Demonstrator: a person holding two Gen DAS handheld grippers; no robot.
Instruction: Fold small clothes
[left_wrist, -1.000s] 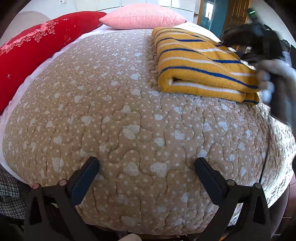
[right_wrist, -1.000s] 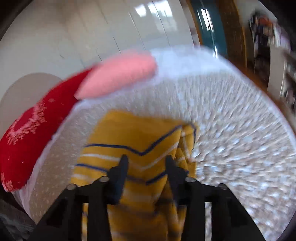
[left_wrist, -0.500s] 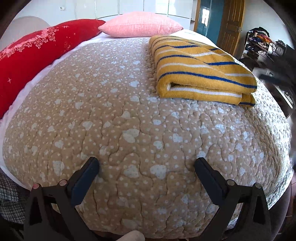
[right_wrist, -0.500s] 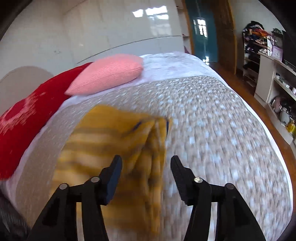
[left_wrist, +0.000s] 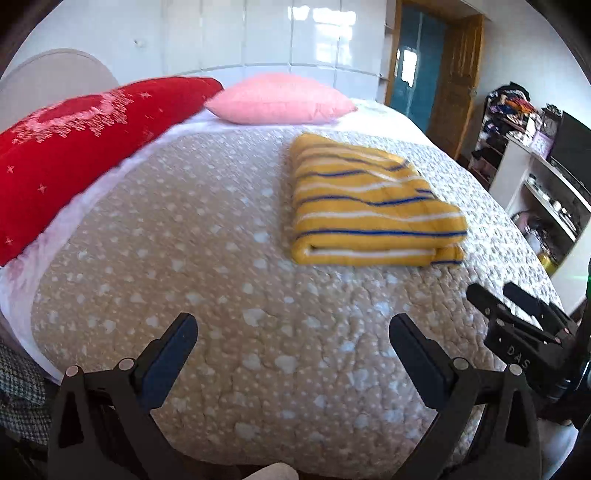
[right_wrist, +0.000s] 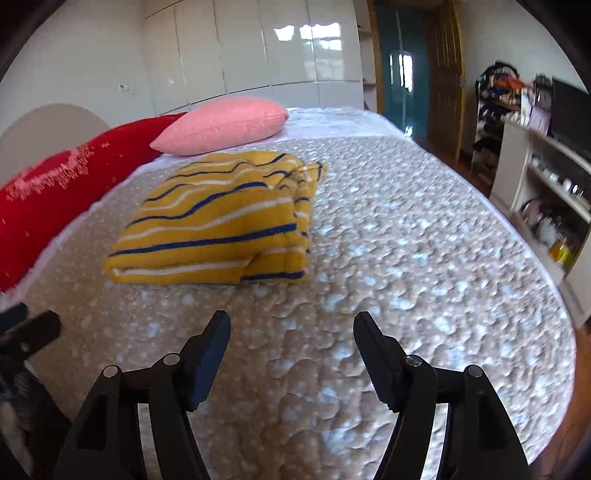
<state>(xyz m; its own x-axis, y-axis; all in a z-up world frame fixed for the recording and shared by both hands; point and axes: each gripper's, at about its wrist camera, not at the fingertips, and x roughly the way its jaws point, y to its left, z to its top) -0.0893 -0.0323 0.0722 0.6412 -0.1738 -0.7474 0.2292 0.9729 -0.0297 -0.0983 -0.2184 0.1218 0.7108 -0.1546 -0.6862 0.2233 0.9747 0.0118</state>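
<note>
A yellow garment with blue and white stripes (left_wrist: 369, 206) lies folded into a thick rectangle on the beige quilted bed (left_wrist: 221, 295); it also shows in the right wrist view (right_wrist: 221, 225). My left gripper (left_wrist: 293, 347) is open and empty, held near the bed's front edge, well short of the garment. My right gripper (right_wrist: 291, 343) is open and empty, also back from the garment; it shows at the right edge of the left wrist view (left_wrist: 517, 314).
A red pillow (left_wrist: 74, 147) and a pink pillow (left_wrist: 280, 99) lie at the head of the bed. White shelves with small items (right_wrist: 546, 199) stand to the right. A teal door (left_wrist: 417, 81) is behind.
My right gripper has opened wider and pulled back from over the garment to the bed's near edge. My left gripper has tilted up and back; the garment lies still.
</note>
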